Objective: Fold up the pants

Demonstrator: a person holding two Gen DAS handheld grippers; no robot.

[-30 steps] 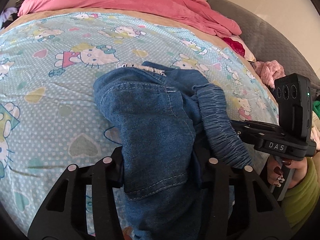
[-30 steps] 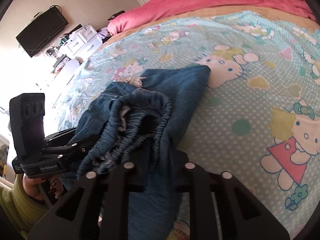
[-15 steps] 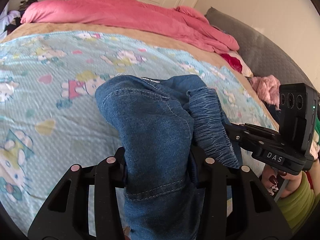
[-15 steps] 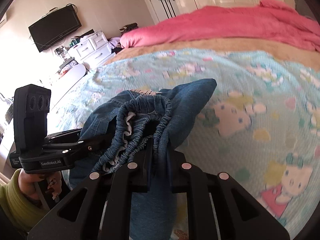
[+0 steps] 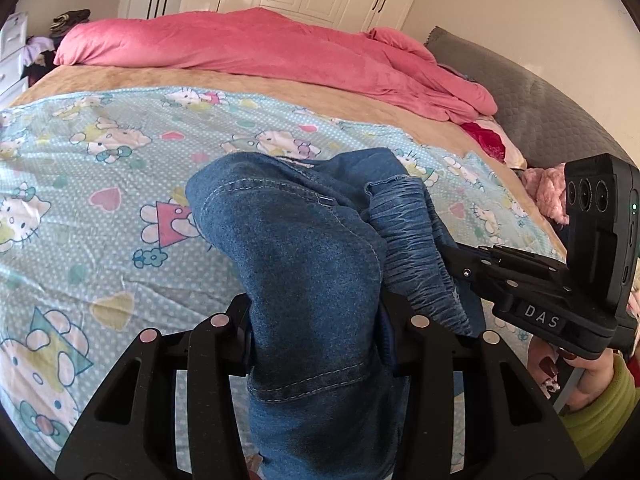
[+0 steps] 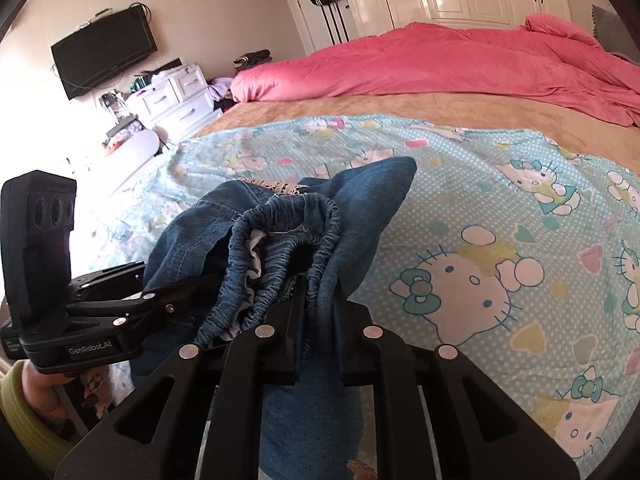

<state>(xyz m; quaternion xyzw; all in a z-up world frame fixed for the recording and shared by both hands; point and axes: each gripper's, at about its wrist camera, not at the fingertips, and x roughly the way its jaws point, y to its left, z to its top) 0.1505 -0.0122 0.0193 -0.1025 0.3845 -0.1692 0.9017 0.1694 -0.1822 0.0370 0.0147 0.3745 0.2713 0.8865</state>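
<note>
"DAS" stands on the right gripper (image 5: 454, 258), seen right of the left gripper (image 5: 316, 320); "GenRobot.AI" on the left one.

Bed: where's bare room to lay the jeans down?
Free: the cartoon sheet left of the jeans, and right of them in the right wrist view. Crowded: pink duvet at the far side, clutter by the grey pillow.

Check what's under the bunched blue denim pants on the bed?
Beneath the blue denim pants lies the light-blue cartoon-cat print sheet, spread over a tan blanket. The sheet directly under the bundle is covered, so anything lying there cannot be seen.
</note>
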